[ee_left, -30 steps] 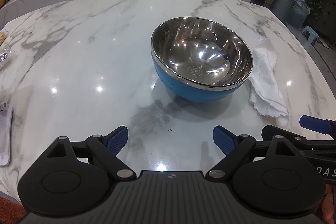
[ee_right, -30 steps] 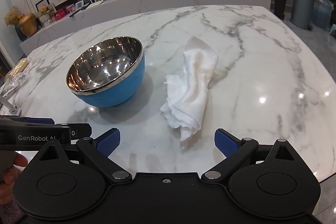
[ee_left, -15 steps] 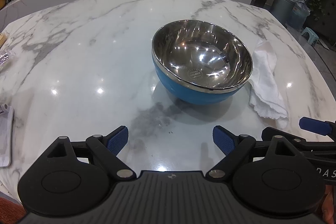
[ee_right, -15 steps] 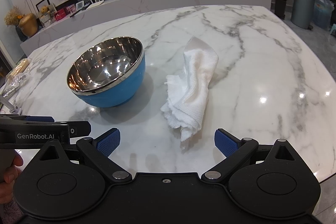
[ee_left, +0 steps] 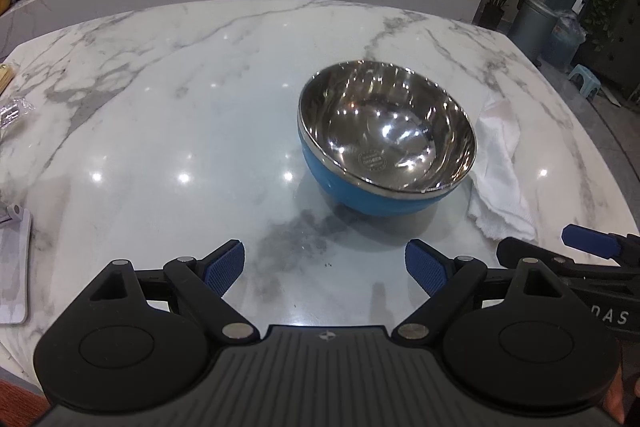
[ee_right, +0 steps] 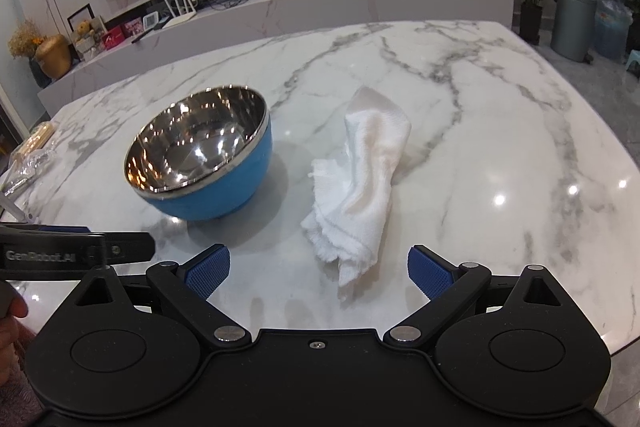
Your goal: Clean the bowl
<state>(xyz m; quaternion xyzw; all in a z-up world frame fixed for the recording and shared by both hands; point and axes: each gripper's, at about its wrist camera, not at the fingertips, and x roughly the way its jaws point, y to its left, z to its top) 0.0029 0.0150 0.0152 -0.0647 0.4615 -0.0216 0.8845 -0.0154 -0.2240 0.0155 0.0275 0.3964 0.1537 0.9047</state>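
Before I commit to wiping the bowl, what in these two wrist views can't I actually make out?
- Bowl base: both views, hidden by its own blue wall.
- Cloth: left wrist view, near edge covered by the bowl rim; whether they touch is unclear.
- Stamp in the bowl bottom: left wrist view, too small to read.
- Flat white item: left wrist view, cut off by the left edge.
- Bowl cleanliness: reflections mask any residue.

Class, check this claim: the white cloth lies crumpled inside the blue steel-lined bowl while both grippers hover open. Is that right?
Not quite. The right wrist view shows the white cloth on the marble table beside the bowl, not inside it. Both the left gripper and right gripper are open.
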